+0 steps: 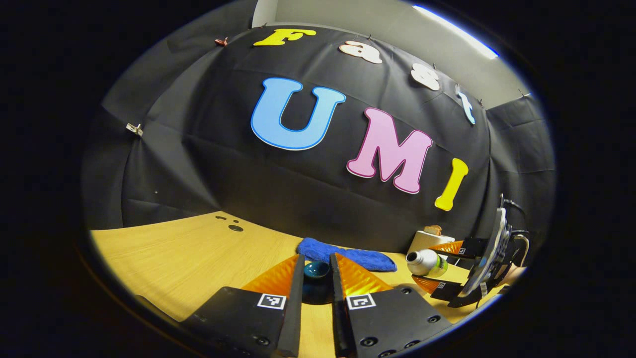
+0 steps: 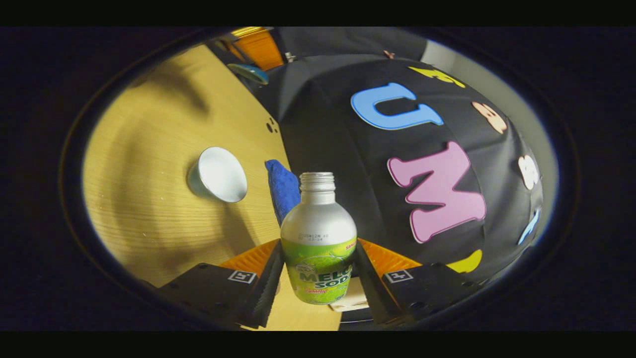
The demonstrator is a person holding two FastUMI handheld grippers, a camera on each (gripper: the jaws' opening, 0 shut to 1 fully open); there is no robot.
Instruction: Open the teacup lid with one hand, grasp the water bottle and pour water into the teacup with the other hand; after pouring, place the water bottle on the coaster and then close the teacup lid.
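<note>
1. Left gripper view: left gripper [image 1: 316,271] has its fingers drawn close together on the teacup lid [image 1: 316,270], a small dark-blue piece sitting between the fingertips. Both fingers appear to press on it; the contact line itself is partly hidden.
2. Same view: wooden table [image 1: 189,248] below; a blue cloth [image 1: 348,256] lies on it just beyond the lid, toward 12–1 o'clock of the fingertips.
3. Same view, at 3 o'clock: the right gripper [image 1: 437,266] seen side-on, carrying the water bottle [image 1: 426,262], which lies near horizontal with its open neck pointing toward 9 o'clock. A pale object behind it cannot be identified.
4. Right gripper view: the right gripper [image 2: 318,263] is partly open, the width of the bottle's body, with both fingers pressed against the labelled lower part of the water bottle [image 2: 318,238]. No cap on the threaded neck.
5. Same view: the teacup [image 2: 217,174], uncovered with a white interior, stands on the table [image 2: 149,214] at 10 o'clock of the bottle, apart from it.
6. Same view: blue cloth [image 2: 282,186] lies between teacup and bottle neck, beside the booth wall.
</note>
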